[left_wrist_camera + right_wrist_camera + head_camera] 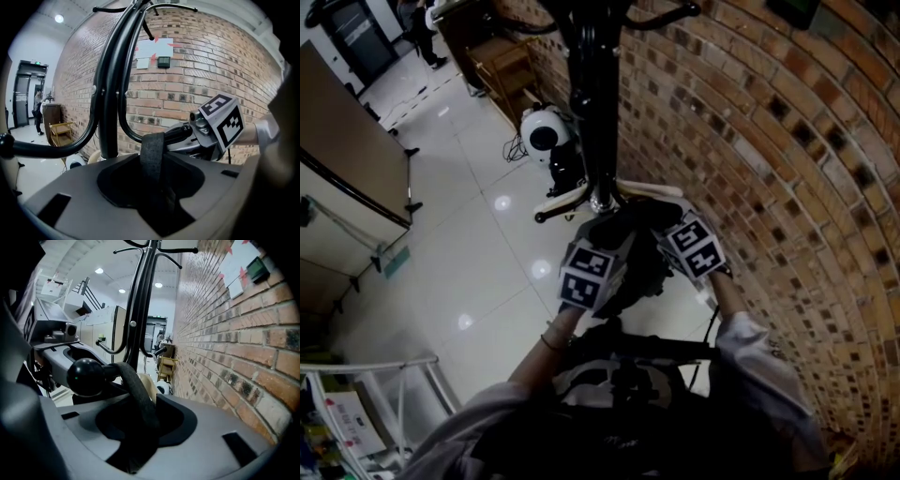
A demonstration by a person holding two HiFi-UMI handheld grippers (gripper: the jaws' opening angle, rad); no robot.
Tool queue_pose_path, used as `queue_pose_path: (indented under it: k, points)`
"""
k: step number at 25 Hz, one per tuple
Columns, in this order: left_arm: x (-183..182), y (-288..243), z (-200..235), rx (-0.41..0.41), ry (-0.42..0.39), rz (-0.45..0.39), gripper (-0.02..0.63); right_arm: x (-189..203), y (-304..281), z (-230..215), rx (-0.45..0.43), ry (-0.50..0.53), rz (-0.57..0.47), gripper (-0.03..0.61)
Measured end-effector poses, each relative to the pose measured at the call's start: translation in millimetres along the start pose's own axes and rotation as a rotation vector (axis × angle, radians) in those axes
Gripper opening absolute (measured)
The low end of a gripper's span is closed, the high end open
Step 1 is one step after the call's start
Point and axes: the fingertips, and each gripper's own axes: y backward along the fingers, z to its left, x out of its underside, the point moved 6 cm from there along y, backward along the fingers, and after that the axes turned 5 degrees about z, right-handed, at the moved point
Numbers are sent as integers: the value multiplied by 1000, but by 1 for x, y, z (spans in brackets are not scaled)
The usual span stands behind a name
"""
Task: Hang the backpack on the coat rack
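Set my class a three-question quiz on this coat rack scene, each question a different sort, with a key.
1. True or false: the black metal coat rack stands beside a red-brown brick wall.
2. What lies over the ball-tipped black hook? A. a dark fabric backpack strap B. a hat C. an umbrella
3. Short answer: which has strap between its jaws, the left gripper, the right gripper, or both?
Key: 1 true; 2 A; 3 both.

Head view: from above, steeply downward, onto coat rack (598, 94) beside brick wall (787, 187). Left, right gripper views: low, close, facing upward; all share both.
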Motion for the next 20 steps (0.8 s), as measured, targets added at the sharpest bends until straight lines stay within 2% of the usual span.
queue_pose_path:
  k: [1, 6, 9, 12, 15, 16, 20]
  points:
    - [0, 3, 0, -2, -3, -1, 144, 1, 4, 1, 4, -9, 2, 141]
    - [1, 20, 0, 9, 42, -44, 144, 11, 28, 0, 31, -76, -42, 140]
    - [3, 24, -2, 20, 36, -50, 144, 17, 41, 3, 43, -160, -85, 140]
    - [4, 32, -4, 25, 49, -68, 110, 22, 52, 12, 69, -244, -125, 136]
    - [9, 42, -7, 18, 46, -87, 26, 33, 66, 22, 140, -340, -174, 63]
    - [11, 44, -8, 19, 46, -89, 25, 37, 70, 26, 162, -370, -190, 30]
    - [19, 59, -14, 36, 73, -112, 12, 43, 87, 47, 211, -459, -228, 12]
